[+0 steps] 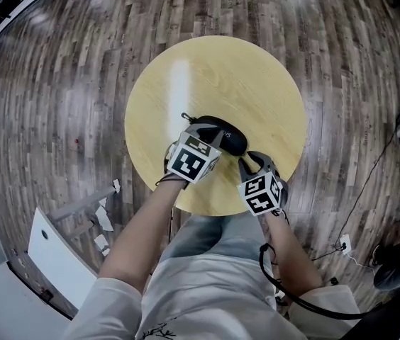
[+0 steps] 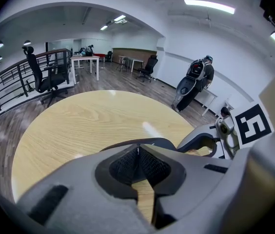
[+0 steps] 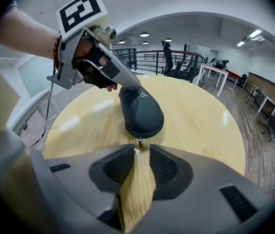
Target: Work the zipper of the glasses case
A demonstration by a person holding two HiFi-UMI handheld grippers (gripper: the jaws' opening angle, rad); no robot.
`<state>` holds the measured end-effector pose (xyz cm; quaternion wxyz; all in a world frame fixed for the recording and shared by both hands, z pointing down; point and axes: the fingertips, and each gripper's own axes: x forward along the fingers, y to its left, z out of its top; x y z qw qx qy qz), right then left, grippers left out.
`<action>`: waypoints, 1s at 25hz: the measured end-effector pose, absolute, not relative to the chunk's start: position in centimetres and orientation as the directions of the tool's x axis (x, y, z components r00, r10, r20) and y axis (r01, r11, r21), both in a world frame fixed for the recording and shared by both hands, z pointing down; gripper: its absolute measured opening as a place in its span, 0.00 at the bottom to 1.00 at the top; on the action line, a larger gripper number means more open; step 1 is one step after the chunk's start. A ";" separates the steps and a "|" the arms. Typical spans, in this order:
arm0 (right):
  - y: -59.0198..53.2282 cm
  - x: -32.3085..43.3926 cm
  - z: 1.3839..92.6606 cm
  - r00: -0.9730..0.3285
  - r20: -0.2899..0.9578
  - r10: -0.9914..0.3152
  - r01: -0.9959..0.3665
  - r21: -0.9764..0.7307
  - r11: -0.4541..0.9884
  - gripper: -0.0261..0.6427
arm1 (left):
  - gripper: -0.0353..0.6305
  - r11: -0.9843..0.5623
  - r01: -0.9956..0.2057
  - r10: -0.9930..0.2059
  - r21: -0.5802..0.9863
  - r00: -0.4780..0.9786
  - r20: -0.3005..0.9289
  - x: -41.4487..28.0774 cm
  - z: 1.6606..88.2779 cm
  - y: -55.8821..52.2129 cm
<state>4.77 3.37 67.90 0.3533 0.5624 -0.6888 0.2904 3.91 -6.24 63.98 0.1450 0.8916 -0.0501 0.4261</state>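
Observation:
A black glasses case [image 1: 227,137] lies on the round yellow table [image 1: 207,69], near its front edge. My left gripper [image 1: 201,129] is shut, its tips resting on the top of the case's left end [image 3: 127,83]; in the left gripper view the pads meet [image 2: 137,149] with the case's dark rim [image 2: 149,142] just beyond. My right gripper [image 1: 247,163] stands open at the case's right end. Its fingers [image 3: 141,151] leave a narrow gap, and the small zipper pull [image 3: 138,143] hangs just ahead of it, untouched.
The table's front edge [image 1: 214,213] is right under both grippers. Around the table is wooden floor, with cables [image 1: 370,183] and dark gear to the right and a white board [image 1: 58,261] at lower left. Office chairs [image 2: 42,77], desks and a person [image 2: 196,82] stand far off.

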 end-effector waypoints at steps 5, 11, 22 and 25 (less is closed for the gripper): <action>2.9 3.7 68.5 -0.129 0.860 -0.493 -0.957 0.023 0.290 0.09 | 0.07 -0.951 -0.217 0.035 0.220 0.631 0.775 3.9 64.0 -6.3; 3.4 3.7 68.2 -0.132 0.853 -0.505 -0.971 -0.009 0.239 0.04 | 0.07 -0.951 -0.219 0.031 0.218 0.634 0.773 4.0 64.0 -6.3; 3.0 -0.6 67.6 -0.195 0.819 -0.540 -0.977 -0.112 0.184 0.04 | 0.07 -0.942 -0.227 0.046 0.245 0.637 0.769 4.0 64.0 -6.2; 3.6 0.4 66.8 -0.161 0.799 -0.579 -0.987 -0.131 0.094 0.04 | 0.07 -0.944 -0.219 0.052 0.248 0.641 0.766 4.2 64.0 -6.2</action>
